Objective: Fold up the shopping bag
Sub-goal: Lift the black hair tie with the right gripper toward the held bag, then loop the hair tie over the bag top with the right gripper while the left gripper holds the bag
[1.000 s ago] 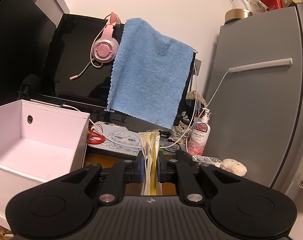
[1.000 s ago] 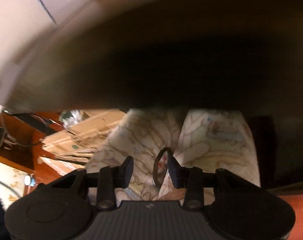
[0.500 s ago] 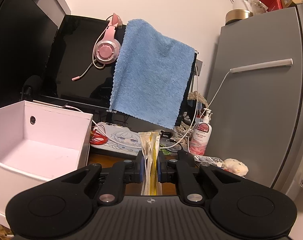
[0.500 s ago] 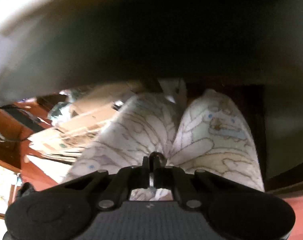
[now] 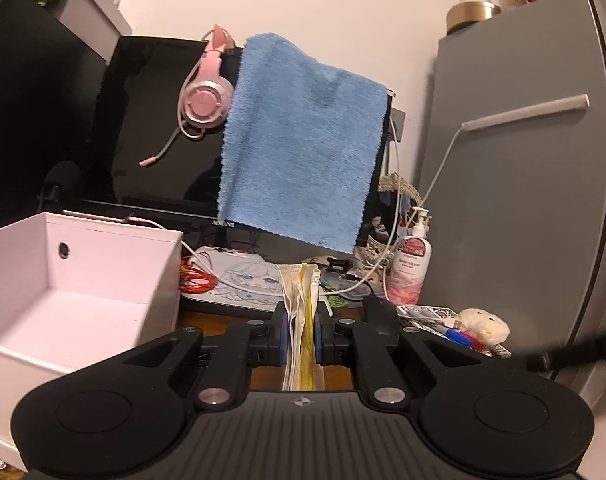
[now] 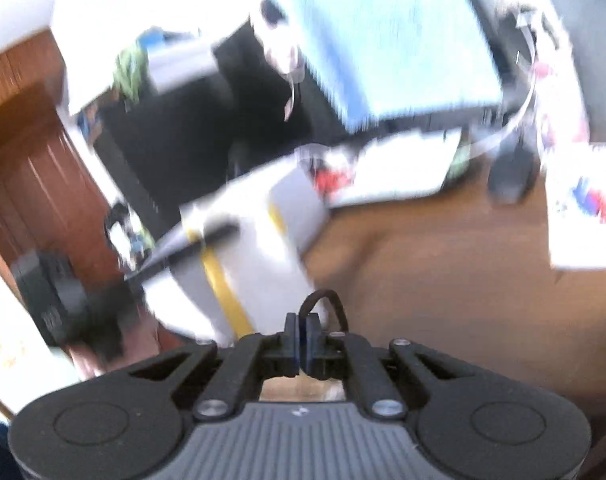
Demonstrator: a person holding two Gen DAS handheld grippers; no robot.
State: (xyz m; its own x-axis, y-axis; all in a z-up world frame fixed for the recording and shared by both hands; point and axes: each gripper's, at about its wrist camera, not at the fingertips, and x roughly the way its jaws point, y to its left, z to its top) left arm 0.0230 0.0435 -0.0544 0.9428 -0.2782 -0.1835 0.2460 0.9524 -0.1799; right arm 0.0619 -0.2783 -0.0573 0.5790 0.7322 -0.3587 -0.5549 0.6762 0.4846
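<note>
In the left wrist view, my left gripper [image 5: 301, 322] is shut on the shopping bag's flattened edge [image 5: 299, 292], a thin stack of white and yellow layers standing upright between the blue pads. In the right wrist view, which is motion-blurred, my right gripper [image 6: 302, 338] is shut on a dark cord handle loop [image 6: 323, 296] that arches just past the fingertips. To the left of it the white bag body [image 6: 243, 256] with a yellow stripe hangs over the brown table [image 6: 423, 288].
A white open box [image 5: 63, 312] sits at the left. Behind are a black monitor [image 5: 155, 128] draped with a blue towel [image 5: 303, 140], a pink headset [image 5: 205, 96], a lotion bottle [image 5: 413, 264], cables and small clutter. A grey fridge [image 5: 523, 200] stands right.
The right gripper shut on the dark handle loop, then swung from the patterned fabric below up over the table, blurring its view. The left gripper kept its hold and drifted only slightly.
</note>
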